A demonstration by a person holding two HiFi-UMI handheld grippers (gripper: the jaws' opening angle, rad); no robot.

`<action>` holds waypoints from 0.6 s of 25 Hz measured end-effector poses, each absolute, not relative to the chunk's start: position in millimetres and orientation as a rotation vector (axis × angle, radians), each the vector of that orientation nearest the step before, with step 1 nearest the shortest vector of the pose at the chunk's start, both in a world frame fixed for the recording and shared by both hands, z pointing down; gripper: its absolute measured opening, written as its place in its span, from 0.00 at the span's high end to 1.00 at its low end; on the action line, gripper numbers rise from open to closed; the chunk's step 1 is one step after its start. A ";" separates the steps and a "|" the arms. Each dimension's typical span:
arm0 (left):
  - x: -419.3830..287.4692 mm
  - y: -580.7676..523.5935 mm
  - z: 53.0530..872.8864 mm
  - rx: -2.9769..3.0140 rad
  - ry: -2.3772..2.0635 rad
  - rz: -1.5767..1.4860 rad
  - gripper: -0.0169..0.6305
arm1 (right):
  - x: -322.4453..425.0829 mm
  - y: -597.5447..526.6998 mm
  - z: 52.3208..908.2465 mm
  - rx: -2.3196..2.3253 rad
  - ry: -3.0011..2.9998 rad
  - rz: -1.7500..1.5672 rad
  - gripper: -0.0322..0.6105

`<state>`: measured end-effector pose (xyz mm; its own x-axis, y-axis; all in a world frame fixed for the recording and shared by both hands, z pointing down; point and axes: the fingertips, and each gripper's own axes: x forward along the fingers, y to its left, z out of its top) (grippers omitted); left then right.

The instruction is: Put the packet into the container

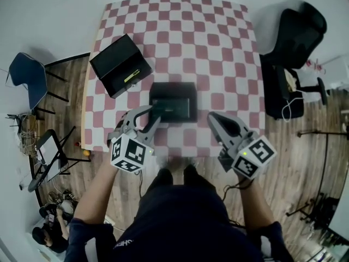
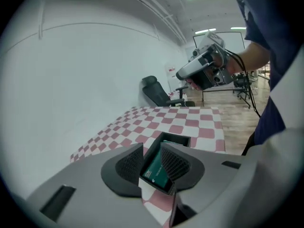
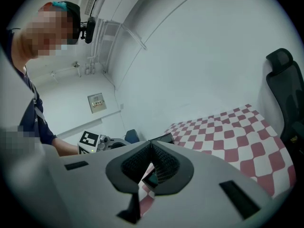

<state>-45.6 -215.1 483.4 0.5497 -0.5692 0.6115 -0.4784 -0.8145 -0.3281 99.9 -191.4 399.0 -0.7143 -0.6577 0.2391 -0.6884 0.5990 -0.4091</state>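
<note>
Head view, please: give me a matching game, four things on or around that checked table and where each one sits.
1 green flat packet
2 black square box
3 black office chair
4 blue chair

A floor, left of red-and-white checked table
B inside black open container
C floor, right of table
D table's left side

Pairs: 1-B, 2-D, 3-C, 4-A

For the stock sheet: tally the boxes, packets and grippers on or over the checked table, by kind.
Black boxes: 2
Green packet: 1
Grippers: 2
Total: 5
</note>
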 end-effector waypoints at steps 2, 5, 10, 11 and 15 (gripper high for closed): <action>-53.4 -209.9 471.3 -2.691 0.983 -1.026 0.82 | 93.7 -191.7 394.2 1.160 -2.749 0.723 0.92; -66.3 -201.8 454.6 -2.735 1.097 -0.905 0.88 | 83.2 -191.5 386.4 1.158 -2.749 0.692 0.92; -85.7 -191.4 437.3 -2.779 1.185 -0.766 0.90 | 65.0 -187.2 373.8 1.145 -2.757 0.627 0.92; -88.8 -190.8 433.7 -2.784 1.193 -0.744 0.90 | 62.6 -187.0 371.5 1.147 -2.758 0.618 0.92; -101.0 -187.6 417.7 -2.825 1.232 -0.624 0.92 | 54.8 -184.4 365.9 1.159 -2.755 0.589 0.92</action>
<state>-101.0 -187.6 417.7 0.6141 -0.7036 0.3575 -0.7047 -0.6928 -0.1530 54.8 -184.4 365.9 -0.7065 -0.6682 0.2331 -0.7051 0.6365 -0.3126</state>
